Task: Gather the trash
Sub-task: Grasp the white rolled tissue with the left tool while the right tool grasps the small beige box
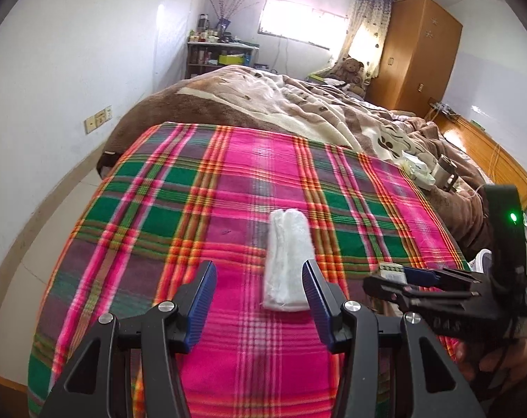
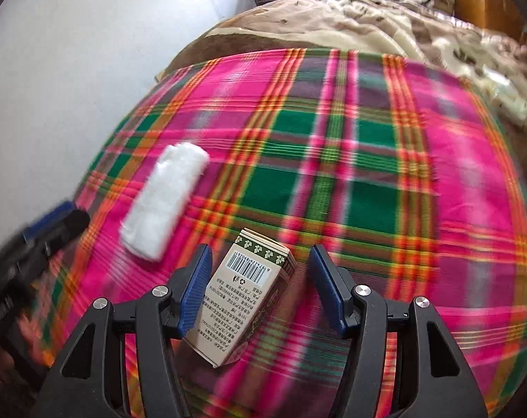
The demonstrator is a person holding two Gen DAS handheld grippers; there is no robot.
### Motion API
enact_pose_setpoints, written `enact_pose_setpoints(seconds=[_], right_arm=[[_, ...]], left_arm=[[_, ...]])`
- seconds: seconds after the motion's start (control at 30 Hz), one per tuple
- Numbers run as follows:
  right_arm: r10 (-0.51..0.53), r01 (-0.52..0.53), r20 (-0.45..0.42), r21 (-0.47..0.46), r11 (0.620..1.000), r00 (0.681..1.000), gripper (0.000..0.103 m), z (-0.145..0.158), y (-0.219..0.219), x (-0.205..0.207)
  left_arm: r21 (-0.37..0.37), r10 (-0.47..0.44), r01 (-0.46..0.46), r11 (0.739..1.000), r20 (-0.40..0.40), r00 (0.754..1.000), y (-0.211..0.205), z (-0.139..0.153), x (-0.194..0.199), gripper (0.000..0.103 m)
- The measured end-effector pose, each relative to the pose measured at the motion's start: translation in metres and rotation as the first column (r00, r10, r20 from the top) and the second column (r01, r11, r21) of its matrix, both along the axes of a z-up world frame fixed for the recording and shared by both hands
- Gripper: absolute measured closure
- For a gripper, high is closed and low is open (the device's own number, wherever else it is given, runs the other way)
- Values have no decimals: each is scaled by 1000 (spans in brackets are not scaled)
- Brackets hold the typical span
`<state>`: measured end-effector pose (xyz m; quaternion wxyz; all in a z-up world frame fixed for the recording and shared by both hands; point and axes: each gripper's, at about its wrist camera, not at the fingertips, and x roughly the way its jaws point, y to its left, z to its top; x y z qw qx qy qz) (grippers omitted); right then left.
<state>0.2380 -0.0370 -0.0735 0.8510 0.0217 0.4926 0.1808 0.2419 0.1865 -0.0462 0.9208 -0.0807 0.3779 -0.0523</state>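
A white folded tissue pack (image 1: 287,261) lies on the pink and green plaid blanket (image 1: 194,209). My left gripper (image 1: 260,275) is open just in front of the pack's near end, its right finger beside the pack. The pack also shows in the right wrist view (image 2: 164,205). A small beige carton with a barcode (image 2: 246,296) lies on the blanket between the fingers of my right gripper (image 2: 260,264), which is open around it. In the left wrist view the right gripper (image 1: 420,278) is at the right with the carton (image 1: 392,271) at its tips.
A brown and cream blanket (image 1: 298,104) covers the far half of the bed. A white packet and a metal cup (image 1: 444,170) lie at its right side. A wooden wardrobe (image 1: 413,55), a teddy bear (image 1: 350,69) and a cluttered shelf (image 1: 218,52) stand beyond. A white wall runs along the left.
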Motion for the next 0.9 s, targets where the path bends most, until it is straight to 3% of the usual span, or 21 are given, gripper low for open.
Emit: enact_pose_setpoints(seconds=[0.1,0.3,0.4,0.47,0.8,0.9], right_arm=[[-15,16,28,-56,998,1000,44,2,-8,-8],[-46,49,55,-55,997,997,44,-1,-21,-18],[-70,74,64,-54,996,996,42,-1,-23,-21],[-75,80,74,-72,994,994,37,0,-22,-22],[-89,91,61,-41,995,994,36,-7,-27,-32],[-74,80,79,-75,994,994,36,-8,-24,-34]], left_arm=[[-9,-17,16,1000,-27,999,-5,-6,13,52],[1,-65,65,998,-67,996,-25,-18,32,52],[11,-79,80,997,-81,994,-31,-23,39,44],[25,-68,70,997,-99,993,-33,-28,46,44],[77,-37,47,996,-124,992,-42,-42,61,44],[82,-40,50,995,-120,992,-44,-43,64,54]])
